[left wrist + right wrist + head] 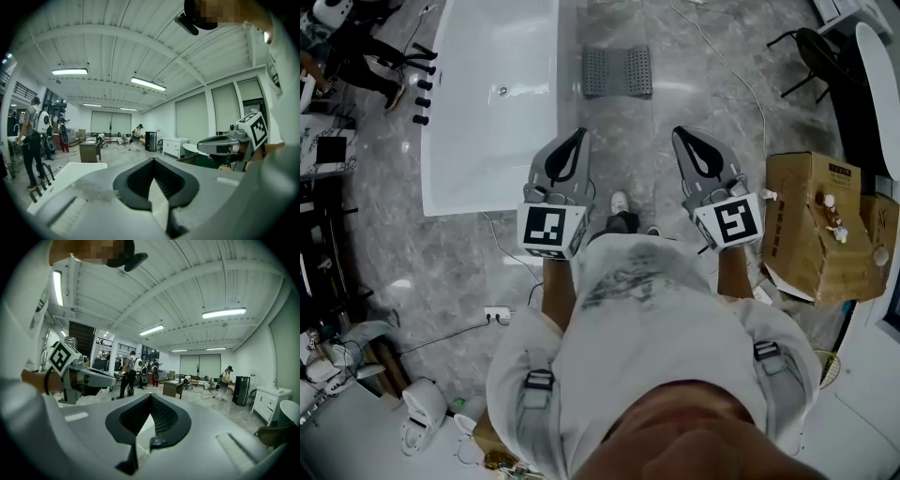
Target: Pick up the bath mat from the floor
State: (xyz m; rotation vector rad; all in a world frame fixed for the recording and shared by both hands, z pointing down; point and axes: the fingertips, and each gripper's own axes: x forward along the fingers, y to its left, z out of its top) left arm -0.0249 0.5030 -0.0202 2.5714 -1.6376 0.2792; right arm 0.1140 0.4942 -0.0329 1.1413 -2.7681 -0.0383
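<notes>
We are holding the left gripper (577, 134) and the right gripper (679, 133) out side by side, both with jaws clenched together on nothing. Only the head view is showing the grey, dotted rectangular bath mat (617, 71). The gripper views are looking level across a hall at standing people (33, 136). The mat is lying flat on the grey marble floor (642, 150) ahead of both grippers, pinched at its middle, near the white bathtub (492, 112). A brown cardboard box (806, 225) is bounding the open floor on the right.
</notes>
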